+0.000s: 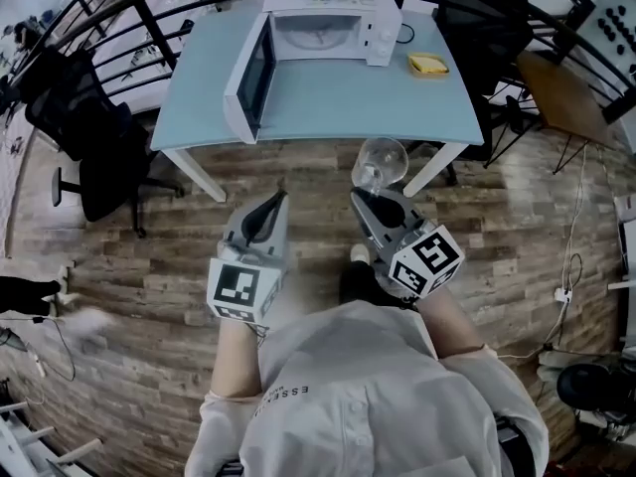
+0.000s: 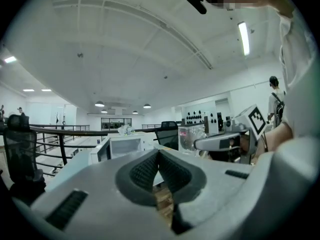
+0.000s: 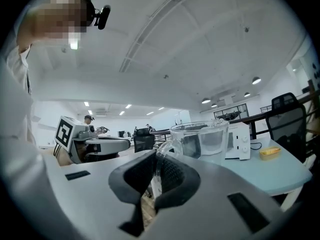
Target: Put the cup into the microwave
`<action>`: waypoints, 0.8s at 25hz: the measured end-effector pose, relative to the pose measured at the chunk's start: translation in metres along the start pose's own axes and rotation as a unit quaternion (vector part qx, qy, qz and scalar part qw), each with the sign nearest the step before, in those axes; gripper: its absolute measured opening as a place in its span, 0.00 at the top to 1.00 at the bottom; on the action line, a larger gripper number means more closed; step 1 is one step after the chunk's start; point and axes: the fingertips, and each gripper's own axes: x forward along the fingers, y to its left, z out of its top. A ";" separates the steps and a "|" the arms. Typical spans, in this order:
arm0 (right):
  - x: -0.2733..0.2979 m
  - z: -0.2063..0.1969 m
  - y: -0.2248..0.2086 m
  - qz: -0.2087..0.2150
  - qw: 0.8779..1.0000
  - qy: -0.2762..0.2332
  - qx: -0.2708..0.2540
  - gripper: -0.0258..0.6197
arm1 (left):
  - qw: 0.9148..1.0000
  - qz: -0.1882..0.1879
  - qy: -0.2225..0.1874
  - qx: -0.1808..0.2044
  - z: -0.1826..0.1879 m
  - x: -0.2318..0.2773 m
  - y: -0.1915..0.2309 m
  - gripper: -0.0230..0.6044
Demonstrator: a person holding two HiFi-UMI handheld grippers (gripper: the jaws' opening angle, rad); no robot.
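Carrying underway: right gripper (image 1: 362, 197) fingers clamp the cup (image 1: 381, 162) by its handle (image 3: 161, 159); left gripper (image 1: 280, 200) fingers together, empty. Next, I'd judge, the cup travels ahead of the fingers into the open microwave (image 1: 328, 28).

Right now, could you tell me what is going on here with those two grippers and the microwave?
A person holds a gripper in each hand and stands on the wooden floor, short of the blue table. The right gripper is shut on the handle of a clear glass cup, which is held upright in the air. The left gripper is shut and empty. The microwave sits on the table with its door swung open, and the cup is not yet inside.
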 end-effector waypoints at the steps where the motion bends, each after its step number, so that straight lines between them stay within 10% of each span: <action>1: 0.007 0.004 -0.015 0.008 1.000 0.000 0.001 0.93 | 1.000 0.010 -0.002 0.003 0.006 0.015 0.005 0.96; 20: 0.110 0.044 -0.241 0.109 0.993 0.032 -0.012 0.93 | 0.996 0.082 0.015 -0.011 0.040 0.245 0.061 0.96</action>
